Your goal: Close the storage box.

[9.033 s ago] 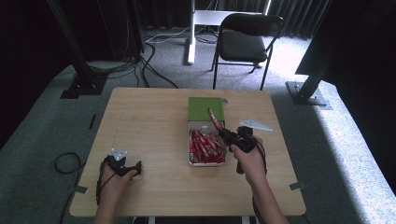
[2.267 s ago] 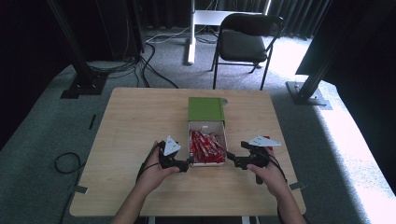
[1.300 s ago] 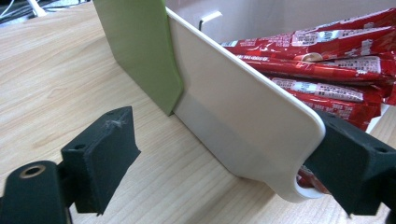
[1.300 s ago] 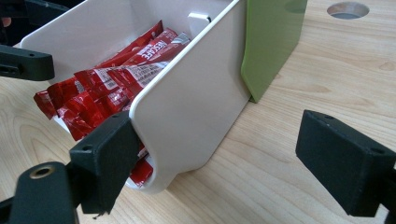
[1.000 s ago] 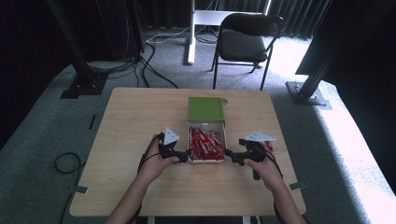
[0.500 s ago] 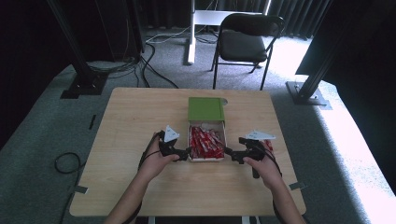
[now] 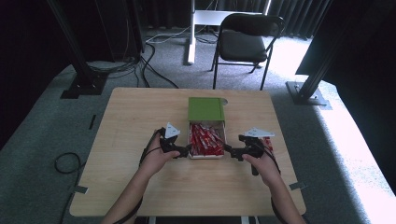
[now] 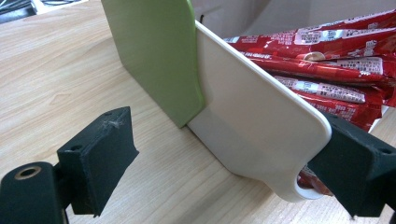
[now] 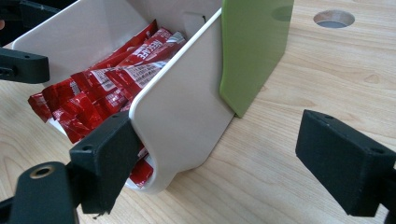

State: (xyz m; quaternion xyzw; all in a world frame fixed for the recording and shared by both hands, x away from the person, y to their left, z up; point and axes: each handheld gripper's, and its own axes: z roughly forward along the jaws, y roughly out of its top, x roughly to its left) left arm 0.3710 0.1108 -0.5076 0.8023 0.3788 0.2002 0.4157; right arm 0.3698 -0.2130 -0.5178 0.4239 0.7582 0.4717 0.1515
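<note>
Both grippers are brought in from the table's sides to the white box (image 7: 206,145) since 9 s ago | left gripper (image 8: 224,172) and right gripper (image 9: 233,163) are wide open, each straddling a side wall | box lies mid-table, filled with red sachets (image 9: 107,77), green lid (image 7: 206,109) pushed back | grasp not yet closed; closing or lifting is left.

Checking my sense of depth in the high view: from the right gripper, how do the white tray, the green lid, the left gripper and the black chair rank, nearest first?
1. White tray: just left of the right gripper, at its jaws.
2. Green lid: over the tray's far end.
3. Left gripper: across the tray, at its opposite wall; close to the lid's rank.
4. Black chair: on the floor beyond the table.
</note>
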